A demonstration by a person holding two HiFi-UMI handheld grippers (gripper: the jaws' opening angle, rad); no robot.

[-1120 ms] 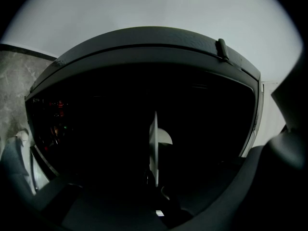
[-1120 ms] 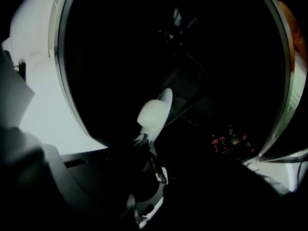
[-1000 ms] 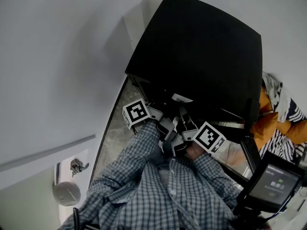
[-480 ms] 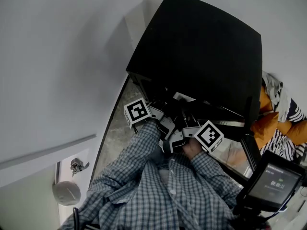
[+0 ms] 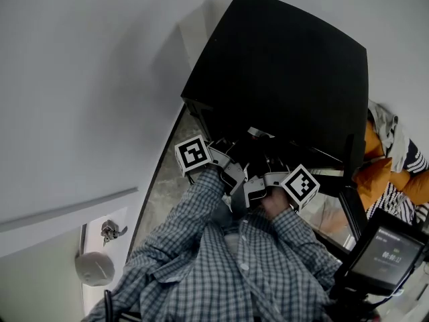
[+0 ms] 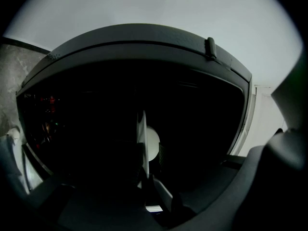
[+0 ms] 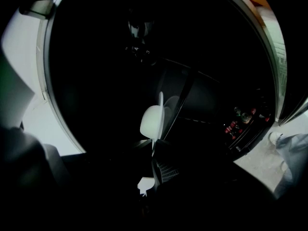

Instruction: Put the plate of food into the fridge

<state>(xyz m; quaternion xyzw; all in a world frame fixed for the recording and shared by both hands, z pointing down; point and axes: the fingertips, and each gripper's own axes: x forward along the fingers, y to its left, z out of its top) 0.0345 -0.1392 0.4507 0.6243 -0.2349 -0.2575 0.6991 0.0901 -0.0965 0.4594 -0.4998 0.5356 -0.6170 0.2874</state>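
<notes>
Plate [image 6: 141, 138] and both tools sit inside the dark mouth of the black fridge [image 5: 288, 66], which stands against a pale wall. In the left gripper view the plate shows edge-on as a thin white upright line. The left tool [image 6: 146, 174] is closed on its lower rim, one jaw on each side of it. A pale rounded lump [image 6: 153, 143] rests against the plate's right face. It may be the food, but the interior is too dark to be sure.

The right gripper view shows the same white edge and lump from the other side. The right tool [image 7: 154, 146] pinches the rim from below, and the ribbed pad of one jaw is just visible beneath it. Small red and green containers [image 7: 237, 120] line a shelf at the right of that view, beside a strip of speckled floor [image 7: 260, 160].

From the head view, the two marker cubes are close together at the fridge's front edge. The person's checked sleeves [image 5: 201, 206] reach forward to them. An orange garment [image 5: 379, 170] lies to the right of the fridge, and a small lit screen [image 5: 385, 253] sits near the lower right corner.
</notes>
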